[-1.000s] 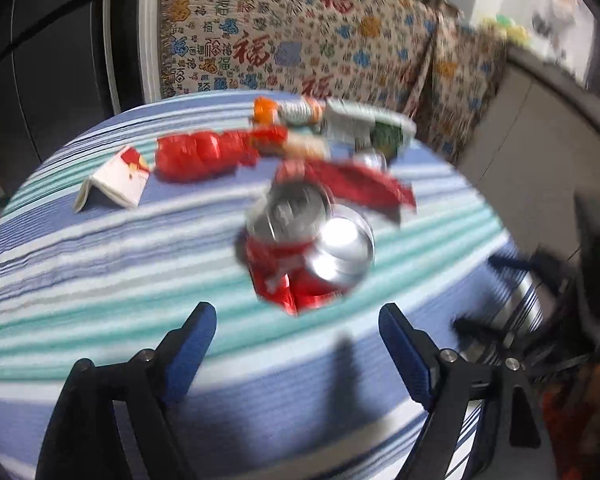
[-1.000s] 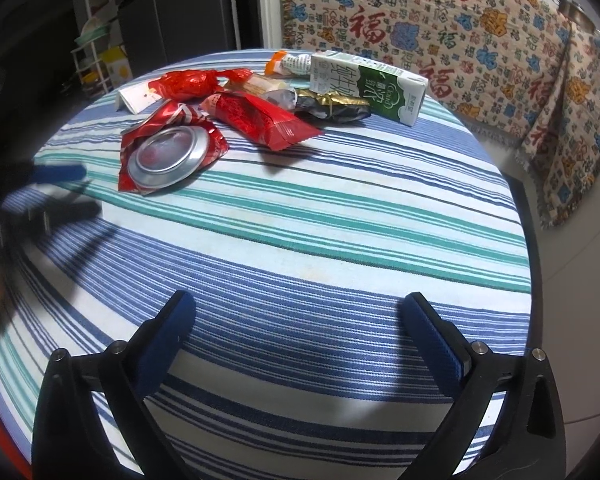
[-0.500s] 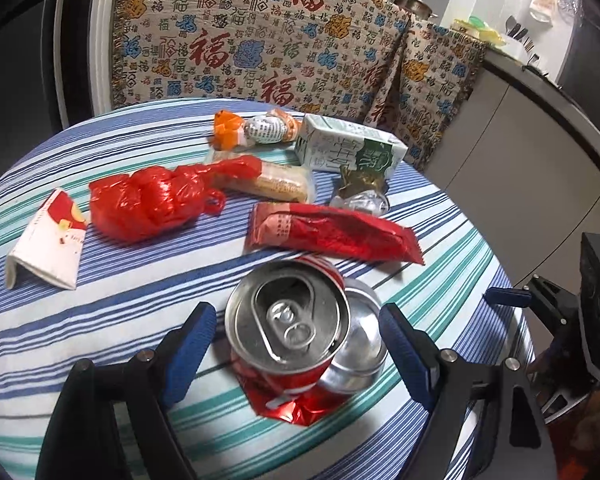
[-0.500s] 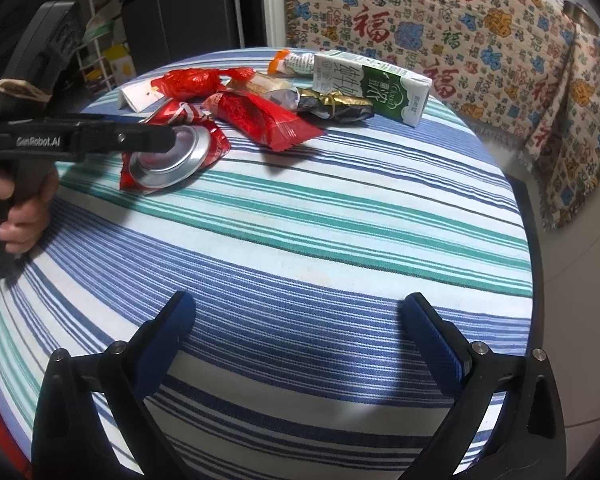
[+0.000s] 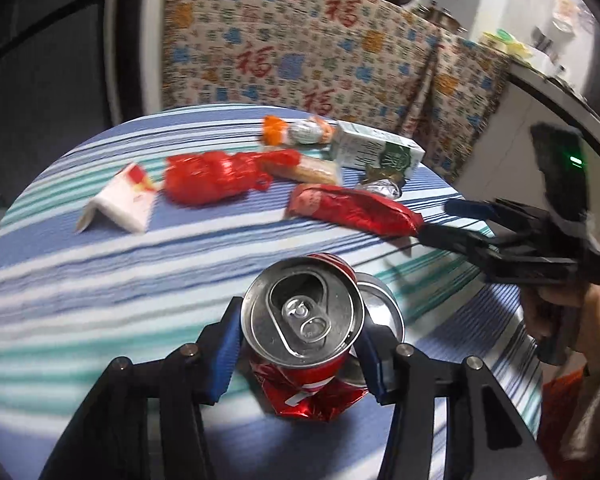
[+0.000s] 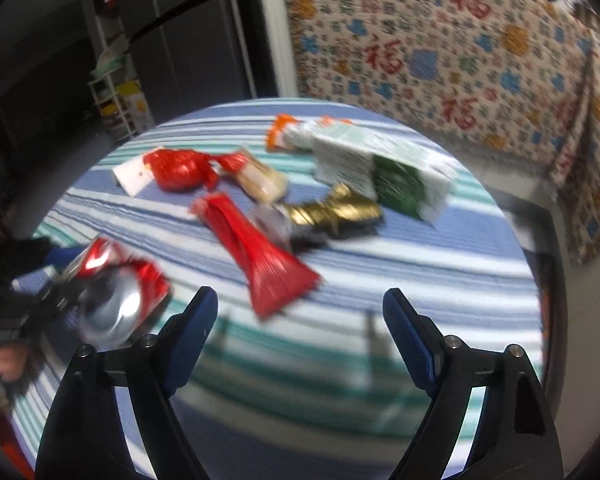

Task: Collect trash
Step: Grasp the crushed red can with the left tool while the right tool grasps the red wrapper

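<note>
The left tongs [image 5: 298, 346] are closing around a crushed red can [image 5: 304, 344]; their blue pads sit against its sides just below the silver top, so the can is clamped between them. The can lies on the striped tabletop [image 5: 100, 264] at its near edge.

Beyond the left tongs the rest of the trash lies in a loose row. A long red wrapper [image 5: 356, 210] is the nearest piece, ahead and to the right. Past it are a crumpled red bag [image 5: 216, 178], a folded white packet [image 5: 118, 206] to the left, a pale snack bar [image 5: 304, 170], an orange-capped wrapper [image 5: 296, 132] and a green-and-white carton [image 5: 376, 154].

The right tongs [image 6: 300, 322] hover over the tabletop with jaws wide apart yet closing, and nothing is between them. The red wrapper's flared end [image 6: 268, 264] lies just ahead of them, with a gold foil wrapper [image 6: 336, 210] further on. Off to their left is the held can [image 6: 116, 296], blurred. A patterned cloth [image 6: 440, 52] hangs behind the tabletop.
</note>
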`<action>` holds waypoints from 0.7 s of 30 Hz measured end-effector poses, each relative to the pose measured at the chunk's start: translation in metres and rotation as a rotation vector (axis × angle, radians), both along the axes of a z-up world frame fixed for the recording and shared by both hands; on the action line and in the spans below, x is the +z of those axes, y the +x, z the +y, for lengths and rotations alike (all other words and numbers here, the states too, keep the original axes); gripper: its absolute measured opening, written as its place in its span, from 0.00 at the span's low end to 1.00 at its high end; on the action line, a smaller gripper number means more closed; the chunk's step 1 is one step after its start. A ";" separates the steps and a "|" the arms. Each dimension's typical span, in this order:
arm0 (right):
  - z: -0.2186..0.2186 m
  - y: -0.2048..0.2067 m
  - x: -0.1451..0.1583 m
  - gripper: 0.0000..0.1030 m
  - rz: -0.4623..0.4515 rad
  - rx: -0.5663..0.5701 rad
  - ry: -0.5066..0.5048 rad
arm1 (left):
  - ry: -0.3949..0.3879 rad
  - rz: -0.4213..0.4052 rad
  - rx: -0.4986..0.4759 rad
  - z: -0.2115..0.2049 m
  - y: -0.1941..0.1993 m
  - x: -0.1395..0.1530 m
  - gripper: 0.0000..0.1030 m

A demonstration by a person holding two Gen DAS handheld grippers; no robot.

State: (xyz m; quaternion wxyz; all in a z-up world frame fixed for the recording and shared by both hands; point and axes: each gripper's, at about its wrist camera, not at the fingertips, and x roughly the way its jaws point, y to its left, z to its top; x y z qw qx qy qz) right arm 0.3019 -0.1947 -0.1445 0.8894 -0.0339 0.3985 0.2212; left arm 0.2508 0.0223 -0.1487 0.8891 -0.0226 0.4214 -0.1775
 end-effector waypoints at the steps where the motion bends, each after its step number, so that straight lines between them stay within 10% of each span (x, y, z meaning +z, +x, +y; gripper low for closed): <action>1: 0.006 0.005 -0.002 0.84 0.000 0.011 -0.003 | -0.003 -0.002 0.015 0.003 -0.006 0.001 0.51; 3: 0.017 0.013 -0.009 0.78 0.020 0.038 -0.007 | 0.006 -0.012 0.040 0.009 -0.017 0.001 0.51; 5: 0.026 0.019 -0.017 0.40 0.065 0.056 -0.010 | 0.023 -0.021 0.064 0.015 -0.023 0.000 0.51; 15: 0.041 -0.057 -0.012 0.47 0.208 0.159 -0.042 | 0.006 -0.034 0.178 0.050 -0.020 0.009 0.51; 21: 0.048 -0.063 0.009 0.66 0.093 0.194 -0.062 | 0.022 -0.028 0.201 0.056 -0.023 0.006 0.51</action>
